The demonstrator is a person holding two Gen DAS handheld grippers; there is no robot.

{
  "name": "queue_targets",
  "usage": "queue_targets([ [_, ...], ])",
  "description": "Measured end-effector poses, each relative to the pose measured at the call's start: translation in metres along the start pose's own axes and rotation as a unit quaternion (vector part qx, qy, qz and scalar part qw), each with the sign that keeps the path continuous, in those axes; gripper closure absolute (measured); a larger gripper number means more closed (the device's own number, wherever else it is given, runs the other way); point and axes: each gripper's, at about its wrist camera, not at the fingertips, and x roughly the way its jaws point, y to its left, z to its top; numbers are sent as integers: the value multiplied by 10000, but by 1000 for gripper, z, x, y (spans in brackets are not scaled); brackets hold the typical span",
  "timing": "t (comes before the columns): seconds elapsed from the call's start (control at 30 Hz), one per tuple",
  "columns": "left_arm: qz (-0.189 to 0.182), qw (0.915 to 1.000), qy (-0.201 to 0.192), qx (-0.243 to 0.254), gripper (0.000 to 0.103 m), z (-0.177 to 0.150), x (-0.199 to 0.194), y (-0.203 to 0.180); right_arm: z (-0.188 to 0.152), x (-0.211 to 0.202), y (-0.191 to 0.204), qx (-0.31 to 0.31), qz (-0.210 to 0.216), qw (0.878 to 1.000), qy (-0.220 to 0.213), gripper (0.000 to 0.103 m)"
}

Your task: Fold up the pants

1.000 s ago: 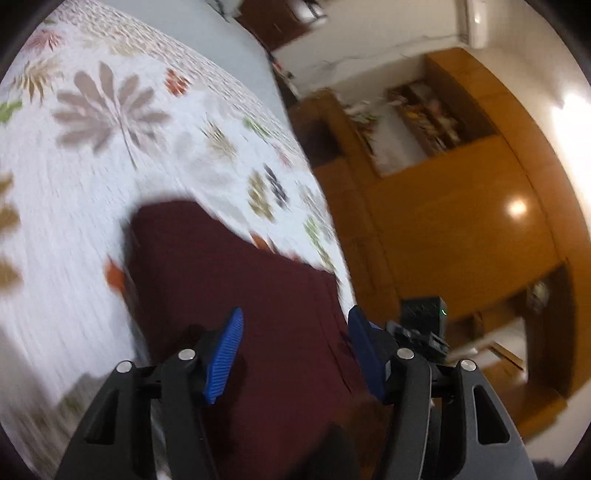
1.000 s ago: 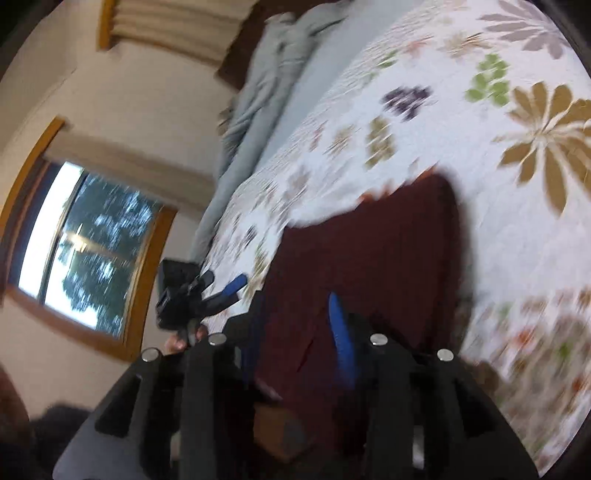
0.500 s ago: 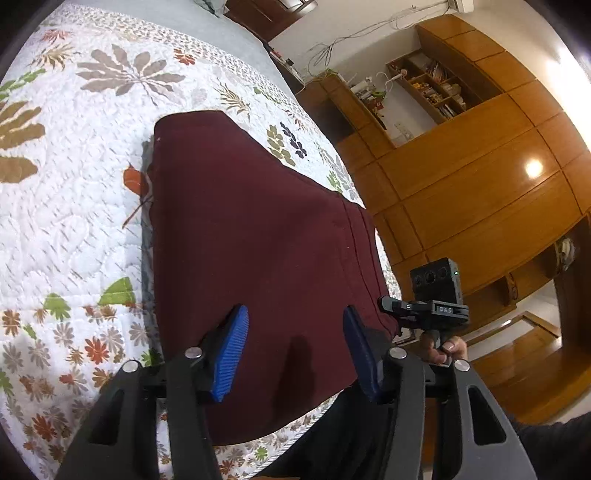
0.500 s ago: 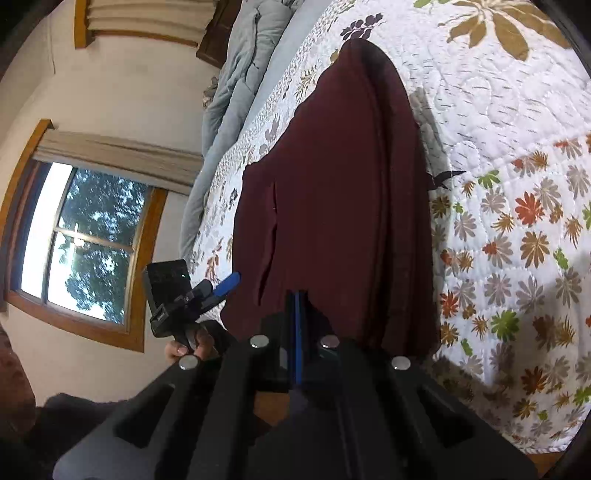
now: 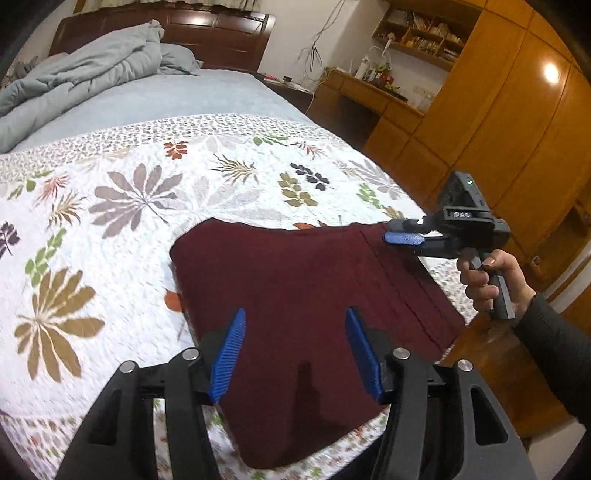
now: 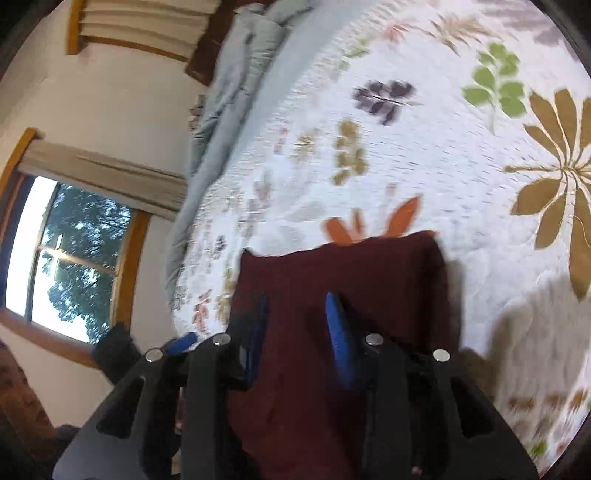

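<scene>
Dark maroon pants [image 5: 295, 280] lie folded flat on a floral quilt [image 5: 129, 192], close to the bed's near edge. My left gripper [image 5: 295, 350] hovers above the near part of the pants, jaws opening, its blue pads clear of the cloth. In the left wrist view a hand holds my right gripper [image 5: 404, 236] at the far right corner of the pants. The right wrist view, which is blurred, shows the right gripper [image 6: 297, 328] over the pants [image 6: 332, 266], jaws opening, with no cloth pinched between the pads. The left gripper [image 6: 181, 341] shows at that view's lower left.
A rumpled grey duvet [image 5: 74, 81] lies by the dark wooden headboard [image 5: 207, 29]. Wooden wardrobes [image 5: 498, 129] and a desk [image 5: 362, 92] stand along the bed's right side. A window [image 6: 66, 258] is on the opposite wall.
The right gripper's pads were pressed together half a second ago and now stand apart; it has moved farther over the pants. The left gripper has risen and rolled level. The pants lie still.
</scene>
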Motion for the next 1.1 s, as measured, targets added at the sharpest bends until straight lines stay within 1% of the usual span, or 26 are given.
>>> queue_targets([
  [0.03,-7,10000,50,5,46,2,4,2,1,3,-12,160,-6,9999,29,101],
  [0.07,40,9999,120,23,46,4,9,4,2,4,-18,217,-119,9997,54,103],
  [0.1,71,9998,155,37,46,6,13,5,0,2,-27,281,-153,9995,52,103],
  [0.13,84,9997,212,48,46,9,17,8,-1,-1,-30,344,-92,9994,42,103],
  [0.17,64,9997,233,23,45,11,20,12,-2,-3,-28,325,-142,9994,29,103],
  [0.2,42,9997,233,-53,44,13,20,17,-1,-4,-23,260,-209,9994,22,97],
  [0.23,143,9994,258,-156,38,17,23,26,-3,-8,-14,156,-232,9996,15,83],
  [0.3,332,9986,370,-201,37,23,27,37,-7,-15,4,-8,-228,9997,-41,64],
  [0.37,516,9974,439,-256,36,28,28,46,-14,-18,24,-232,-130,9996,15,63],
  [0.43,605,9964,516,-299,35,30,27,52,-25,-10,42,-447,6,9987,250,56],
  [0.47,525,9964,549,-375,31,31,27,55,-32,-5,48,-534,55,9978,380,54],
  [0.53,268,9950,643,-710,31,29,29,66,-43,5,52,-650,17,9960,608,54],
  [0.57,217,9938,672,-855,31,28,31,71,-48,9,50,-663,-73,9953,696,54],
  [0.6,157,9925,705,-987,31,27,32,76,-52,12,45,-653,-183,9949,753,58],
  [0.63,24,9898,740,-1215,31,23,33,85,-56,12,35,-601,-289,9947,780,71],
  [0.7,-296,9835,785,-1603,31,17,34,98,-58,7,21,-464,-393,9953,754,89],
  [0.73,-558,9785,821,-1806,31,13,36,106,-58,1,14,-333,-367,9963,707,86],
  [0.77,-735,9754,837,-1904,31,10,35,109,-60,-6,13,-300,-382,9967,658,81],
  [0.8,-893,9726,838,-1975,31,7,35,112,-61,-15,15,-316,-413,9970,569,68],
  [0.83,-1015,9707,810,-2022,31,4,32,114,-64,-25,20,-338,-312,9978,471,54],
  [0.9,-1281,9670,747,-2071,30,0,29,117,-72,-42,31,-504,-231,9979,320,46],
  [0.97,-1529,9617,696,-2166,30,-4,29,122,-73,-50,28,-471,-228,9985,180,30],
  [1.0,-1584,9597,706,-2209,30,-6,30,124,-72,-54,22,-352,-268,9990,110,13],
  [1.03,-1631,9563,739,-2313,30,-8,33,128,-70,-61,11,-117,-355,9993,-19,10],
  [1.07,-1693,9525,777,-2409,31,-10,35,132,-67,-66,0,82,-397,9991,-91,10],
  [1.1,-1772,9480,820,-2512,31,-12,38,135,-65,-70,-15,351,-334,9988,-81,10],
])
